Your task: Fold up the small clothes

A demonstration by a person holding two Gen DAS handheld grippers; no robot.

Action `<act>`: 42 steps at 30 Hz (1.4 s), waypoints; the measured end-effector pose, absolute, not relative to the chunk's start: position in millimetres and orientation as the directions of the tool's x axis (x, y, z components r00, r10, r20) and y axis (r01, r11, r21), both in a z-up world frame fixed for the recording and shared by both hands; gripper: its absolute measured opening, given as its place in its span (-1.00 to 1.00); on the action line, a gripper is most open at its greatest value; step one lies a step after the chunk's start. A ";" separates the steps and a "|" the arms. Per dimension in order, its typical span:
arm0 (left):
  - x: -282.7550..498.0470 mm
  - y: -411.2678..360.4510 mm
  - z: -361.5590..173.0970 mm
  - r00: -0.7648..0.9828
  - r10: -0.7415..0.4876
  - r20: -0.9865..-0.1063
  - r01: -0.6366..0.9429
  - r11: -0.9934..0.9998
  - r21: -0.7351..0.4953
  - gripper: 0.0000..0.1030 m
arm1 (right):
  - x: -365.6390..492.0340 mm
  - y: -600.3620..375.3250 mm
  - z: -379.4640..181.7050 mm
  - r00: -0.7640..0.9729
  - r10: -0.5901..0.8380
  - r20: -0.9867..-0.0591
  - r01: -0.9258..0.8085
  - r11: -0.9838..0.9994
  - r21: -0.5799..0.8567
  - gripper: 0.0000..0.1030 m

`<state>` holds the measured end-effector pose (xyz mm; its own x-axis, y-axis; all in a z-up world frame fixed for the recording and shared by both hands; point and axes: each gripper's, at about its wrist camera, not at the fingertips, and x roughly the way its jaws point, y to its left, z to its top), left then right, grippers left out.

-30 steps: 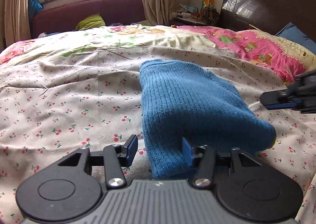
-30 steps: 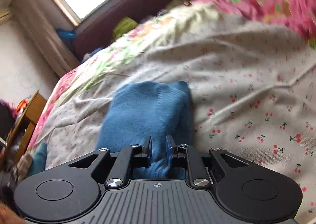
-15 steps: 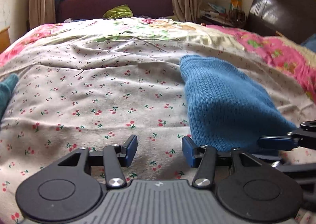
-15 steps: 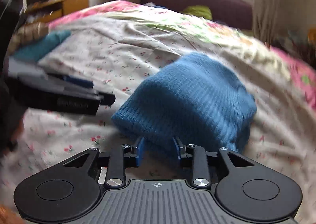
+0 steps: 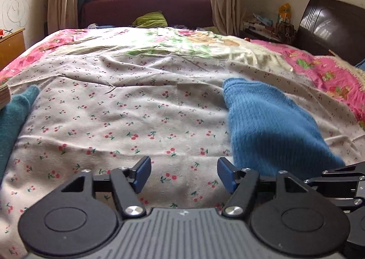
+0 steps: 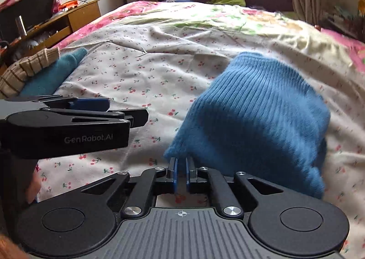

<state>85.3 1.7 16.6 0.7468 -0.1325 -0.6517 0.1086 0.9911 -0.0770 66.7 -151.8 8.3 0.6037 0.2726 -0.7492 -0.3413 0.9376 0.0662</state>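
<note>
Blue knit garment (image 6: 257,117): ribbed, folded over on itself, lying on the bed toward the right side of the cherry-print sheet (image 5: 127,122); its near corner sits at the tips of the right claw.

Right claw (image 6: 180,175): jaws drawn together to a narrow slit, pinching the garment's near corner between the blue pads.

Left claw (image 5: 184,176): jaws opening, wide apart, with only bare sheet between them; it hangs just left of the garment, not touching it. In the right wrist view it appears side-on (image 6: 91,108), level above the sheet.

Teal knit item (image 6: 52,76): at the left edge of the bed, well apart from the blue garment, partly under a beige striped knit piece (image 6: 25,69).

Surroundings: pink floral quilt (image 5: 324,76) under the sheet, dark headboard (image 5: 330,28) at right, maroon sofa (image 5: 146,10) beneath the window, wooden shelf (image 6: 63,21) at left.
</note>
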 end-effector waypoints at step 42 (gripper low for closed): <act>-25.1 -36.2 61.9 0.769 -0.126 -0.626 0.152 0.988 -0.012 1.00 | -76.2 -205.2 81.2 0.831 -0.006 -0.556 0.060 0.995 0.079 0.25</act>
<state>-25.1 -36.2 61.9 0.7695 -0.1261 -0.6261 0.1524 0.9883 -0.0117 -76.2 -205.2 81.2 0.8311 -0.0058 -0.5561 0.0597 0.9951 0.0788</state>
